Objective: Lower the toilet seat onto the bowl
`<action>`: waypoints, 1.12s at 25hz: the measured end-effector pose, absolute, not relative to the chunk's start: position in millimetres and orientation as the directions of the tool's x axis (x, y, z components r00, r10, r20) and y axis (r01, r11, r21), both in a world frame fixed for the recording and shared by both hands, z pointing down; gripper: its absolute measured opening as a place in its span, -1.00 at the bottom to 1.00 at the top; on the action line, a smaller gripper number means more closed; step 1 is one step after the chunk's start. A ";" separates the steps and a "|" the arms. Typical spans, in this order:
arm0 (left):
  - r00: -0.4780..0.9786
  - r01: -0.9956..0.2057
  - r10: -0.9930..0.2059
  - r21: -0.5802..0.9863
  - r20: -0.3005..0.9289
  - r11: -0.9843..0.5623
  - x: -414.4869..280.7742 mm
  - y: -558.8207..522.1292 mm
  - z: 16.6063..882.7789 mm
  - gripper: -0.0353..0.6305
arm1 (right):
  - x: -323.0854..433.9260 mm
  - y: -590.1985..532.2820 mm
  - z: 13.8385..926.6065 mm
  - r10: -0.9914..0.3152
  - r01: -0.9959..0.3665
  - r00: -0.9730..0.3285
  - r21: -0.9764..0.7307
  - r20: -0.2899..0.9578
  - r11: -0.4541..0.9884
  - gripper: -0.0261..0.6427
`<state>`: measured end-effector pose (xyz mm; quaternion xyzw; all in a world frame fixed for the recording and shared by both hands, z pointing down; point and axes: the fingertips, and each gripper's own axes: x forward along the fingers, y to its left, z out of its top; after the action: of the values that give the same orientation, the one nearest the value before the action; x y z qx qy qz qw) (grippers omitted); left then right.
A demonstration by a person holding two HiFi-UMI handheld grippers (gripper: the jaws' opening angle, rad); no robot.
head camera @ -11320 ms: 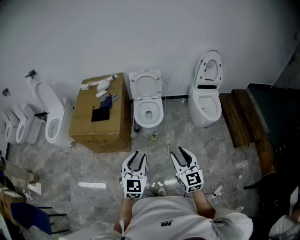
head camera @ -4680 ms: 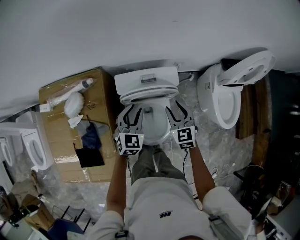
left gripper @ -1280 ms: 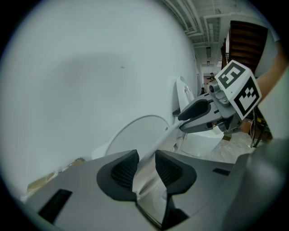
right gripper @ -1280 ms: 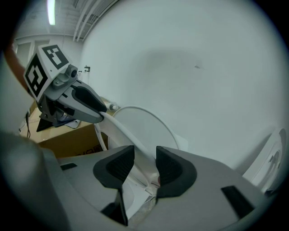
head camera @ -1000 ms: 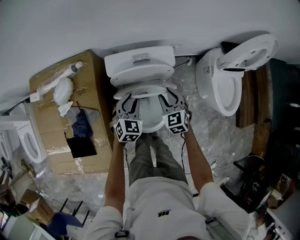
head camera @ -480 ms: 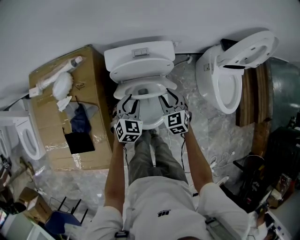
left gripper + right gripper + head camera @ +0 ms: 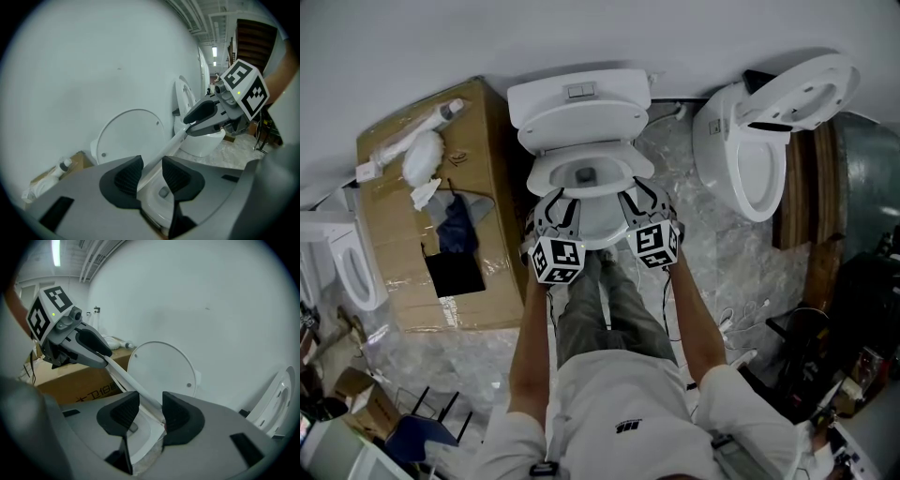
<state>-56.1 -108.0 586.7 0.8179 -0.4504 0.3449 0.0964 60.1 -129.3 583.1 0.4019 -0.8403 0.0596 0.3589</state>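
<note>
The white toilet seat [image 7: 546,173] hangs tilted between the raised lid [image 7: 581,127] and the bowl [image 7: 600,230]. My left gripper [image 7: 562,202] grips its front rim on the left, and my right gripper [image 7: 640,195] grips it on the right. In the left gripper view the seat rim [image 7: 173,140] runs between the pads of the left gripper [image 7: 150,176]. Those jaws have just been opening a little, with the rim still between them. In the right gripper view the rim [image 7: 124,376] sits between the pads of the right gripper [image 7: 150,411].
A second toilet [image 7: 750,159] with its lid up stands to the right. A cardboard box [image 7: 412,234] with loose items on top stands to the left, with another toilet [image 7: 342,262] beyond it. The person's legs are right in front of the bowl.
The seat has tipped further away from the lid, and more of the bowl's opening shows. Both grippers have moved with it, a little down and toward the person.
</note>
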 end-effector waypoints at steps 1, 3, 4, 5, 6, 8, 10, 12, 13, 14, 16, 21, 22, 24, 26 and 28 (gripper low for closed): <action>0.356 -0.803 -0.669 -0.152 0.653 -0.576 -55.7 -104.8 588.2 -0.44 | 60.4 -126.2 584.5 -0.630 -0.716 -0.421 0.188 0.652 0.673 -0.45; 0.354 -0.804 -0.666 -0.151 0.656 -0.576 -54.7 -97.8 591.6 -0.44 | 61.2 -119.1 587.8 -0.623 -0.710 -0.424 0.186 0.657 0.679 -0.45; 0.353 -0.804 -0.665 -0.151 0.658 -0.576 -54.0 -94.0 593.1 -0.44 | 61.8 -115.2 589.6 -0.619 -0.707 -0.425 0.185 0.661 0.683 -0.45; 0.351 -0.804 -0.664 -0.151 0.660 -0.575 -53.2 -90.1 594.6 -0.43 | 62.5 -111.2 591.1 -0.614 -0.704 -0.426 0.184 0.664 0.687 -0.45; 0.349 -0.804 -0.662 -0.151 0.663 -0.575 -52.6 -86.3 596.0 -0.43 | 63.0 -107.4 592.4 -0.610 -0.700 -0.428 0.183 0.667 0.690 -0.45; 0.345 -0.805 -0.660 -0.151 0.667 -0.574 -51.6 -79.1 599.1 -0.43 | 63.8 -100.3 595.4 -0.603 -0.693 -0.431 0.182 0.672 0.698 -0.45; 0.341 -0.805 -0.658 -0.153 0.672 -0.574 -50.8 -72.5 602.3 -0.42 | 64.6 -93.6 598.9 -0.595 -0.685 -0.433 0.181 0.677 0.706 -0.45; 0.337 -0.805 -0.656 -0.156 0.676 -0.573 -49.4 -65.9 605.5 -0.42 | 65.7 -86.8 602.0 -0.586 -0.677 -0.438 0.178 0.682 0.714 -0.45; 0.335 -0.805 -0.656 -0.157 0.677 -0.572 -48.6 -62.8 607.1 -0.42 | 66.4 -83.7 603.4 -0.582 -0.673 -0.440 0.177 0.684 0.718 -0.45; 0.333 -0.806 -0.656 -0.157 0.678 -0.571 -47.8 -59.8 608.7 -0.42 | 67.0 -80.8 604.8 -0.579 -0.670 -0.443 0.177 0.685 0.721 -0.45; 0.328 -0.809 -0.657 -0.157 0.679 -0.567 -46.8 -54.1 611.8 -0.41 | 68.0 -75.4 607.9 -0.573 -0.663 -0.447 0.176 0.687 0.728 -0.44; 0.322 -0.805 -0.651 -0.164 0.687 -0.571 -45.4 -42.8 619.4 -0.41 | 69.3 -64.0 616.0 -0.560 -0.652 -0.451 0.172 0.695 0.738 -0.44; 0.321 -0.804 -0.650 -0.165 0.689 -0.572 -45.3 -40.6 621.1 -0.41 | 69.3 -61.9 617.6 -0.558 -0.649 -0.452 0.172 0.696 0.741 -0.44; 0.320 -0.802 -0.649 -0.167 0.691 -0.573 -45.0 -35.9 624.0 -0.41 | 69.4 -57.4 620.4 -0.554 -0.644 -0.454 0.173 0.698 0.745 -0.44; 0.318 -0.802 -0.647 -0.168 0.693 -0.574 -44.3 -31.1 626.8 -0.41 | 70.1 -52.4 623.4 -0.548 -0.639 -0.455 0.172 0.702 0.750 -0.44; 0.316 -0.801 -0.645 -0.169 0.696 -0.574 -43.3 -26.9 629.6 -0.40 | 71.0 -48.2 626.3 -0.543 -0.633 -0.456 0.172 0.705 0.754 -0.43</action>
<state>-43.3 -26.9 629.6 0.8045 -0.4494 0.3742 0.1041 71.0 -48.2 626.3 0.3456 -0.8513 0.0577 0.3906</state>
